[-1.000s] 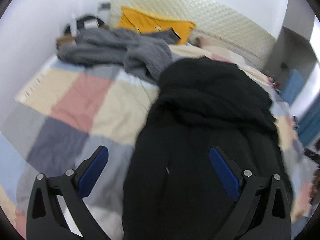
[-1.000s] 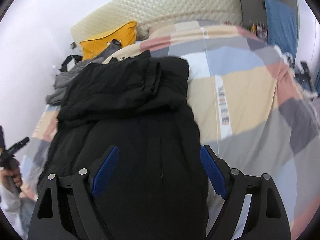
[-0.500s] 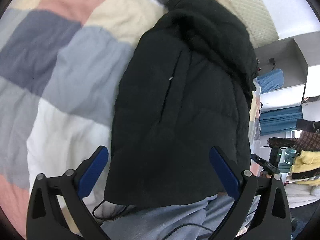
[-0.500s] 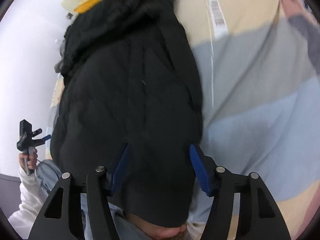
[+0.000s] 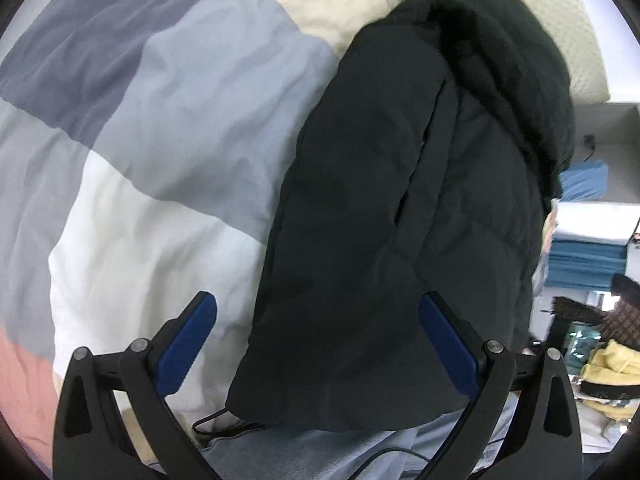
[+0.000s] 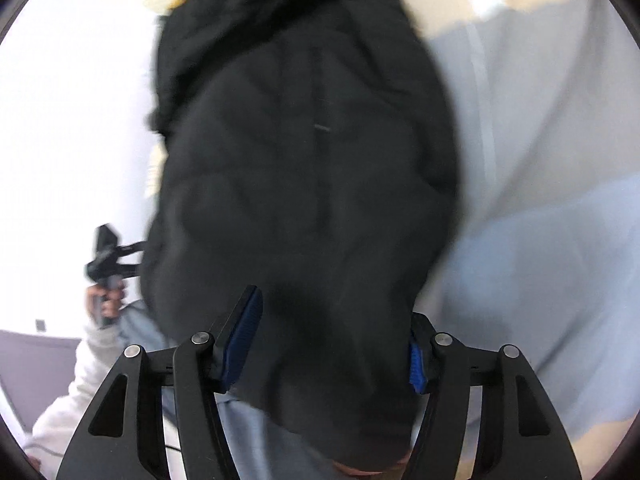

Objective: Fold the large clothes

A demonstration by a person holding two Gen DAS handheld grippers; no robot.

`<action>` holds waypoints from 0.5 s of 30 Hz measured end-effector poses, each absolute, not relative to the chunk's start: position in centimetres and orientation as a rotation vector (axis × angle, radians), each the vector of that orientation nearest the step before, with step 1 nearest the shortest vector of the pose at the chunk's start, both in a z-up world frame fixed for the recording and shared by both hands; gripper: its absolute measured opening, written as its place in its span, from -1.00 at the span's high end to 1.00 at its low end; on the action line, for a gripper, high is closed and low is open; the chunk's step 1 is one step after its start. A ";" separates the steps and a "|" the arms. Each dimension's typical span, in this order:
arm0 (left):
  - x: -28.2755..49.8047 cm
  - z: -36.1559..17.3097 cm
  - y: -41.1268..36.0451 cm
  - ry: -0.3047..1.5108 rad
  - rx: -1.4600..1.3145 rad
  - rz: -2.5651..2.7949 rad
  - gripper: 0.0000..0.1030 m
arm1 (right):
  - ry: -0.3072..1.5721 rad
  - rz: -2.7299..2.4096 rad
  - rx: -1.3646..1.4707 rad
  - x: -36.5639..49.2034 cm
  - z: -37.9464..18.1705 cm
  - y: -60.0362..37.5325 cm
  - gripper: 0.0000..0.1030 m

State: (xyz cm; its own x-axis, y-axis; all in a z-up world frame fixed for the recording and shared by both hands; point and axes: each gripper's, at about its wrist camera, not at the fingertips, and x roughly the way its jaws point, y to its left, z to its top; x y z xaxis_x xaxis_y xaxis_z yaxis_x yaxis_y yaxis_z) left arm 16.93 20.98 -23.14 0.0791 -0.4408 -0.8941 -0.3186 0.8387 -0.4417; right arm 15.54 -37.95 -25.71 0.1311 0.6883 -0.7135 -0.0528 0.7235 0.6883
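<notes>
A bed point(image 5: 168, 112) with a patchwork quilt fills your view. The black puffer jacket point(image 5: 400, 208) lies lengthwise on it, its hem at the near edge by your legs. Your left hand-held gripper point(image 5: 318, 334) hangs wide apart above the hem's left corner. Your right hand-held gripper point(image 6: 334, 336) sits narrower, its blue pads point(image 6: 244, 340) flanking the hem fabric; whether they pinch it, you cannot tell.

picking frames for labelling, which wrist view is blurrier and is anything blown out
Right wrist view is blurrier: the black jacket and quilt smear with motion, and the wall at left is blown out white. Left wrist view is sharper, jacket seams readable, with fisheye bending at the edges.
</notes>
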 end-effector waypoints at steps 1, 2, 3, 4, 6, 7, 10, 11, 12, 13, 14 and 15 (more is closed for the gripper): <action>17.1 -23.2 20.5 1.533 -0.596 -0.088 -0.93 | 1.326 0.615 0.580 15.5 -25.1 -37.6 -0.19; 17.2 -23.2 20.1 1.546 -0.554 -0.069 -0.85 | 1.316 0.632 0.572 15.5 -24.7 -37.4 -0.19; 17.4 -23.4 19.7 1.553 -0.525 -0.054 -0.80 | 1.311 0.641 0.565 15.6 -24.5 -37.2 -0.19; 17.5 -23.5 19.3 1.557 -0.508 -0.045 -0.80 | 1.316 0.641 0.555 15.6 -24.6 -37.1 -0.19; 18.0 -23.8 18.1 1.565 -0.479 -0.045 -0.80 | 1.344 0.609 0.518 15.8 -25.4 -36.8 -0.19; 18.1 -24.0 17.5 1.570 -0.460 -0.047 -0.80 | 1.346 0.582 0.505 15.8 -25.5 -37.3 -0.18; 18.3 -24.2 16.1 1.569 -0.423 -0.049 -0.80 | 1.352 0.570 0.528 15.7 -25.8 -37.7 -0.15; 18.4 -24.3 15.7 1.568 -0.414 -0.051 -0.80 | 1.356 0.570 0.522 15.6 -25.9 -37.9 -0.14; 18.6 -24.4 15.2 1.568 -0.407 -0.055 -0.80 | 1.362 0.571 0.511 15.5 -25.9 -37.8 -0.14; 18.7 -24.5 14.8 1.570 -0.398 -0.058 -0.80 | 1.362 0.575 0.495 15.4 -25.7 -37.6 -0.09; 18.7 -24.7 14.5 1.572 -0.392 -0.060 -0.80 | 1.366 0.583 0.488 15.3 -25.7 -37.5 -0.04; 18.7 -24.8 14.2 1.574 -0.388 -0.062 -0.80 | 1.372 0.597 0.480 15.2 -25.7 -37.3 0.01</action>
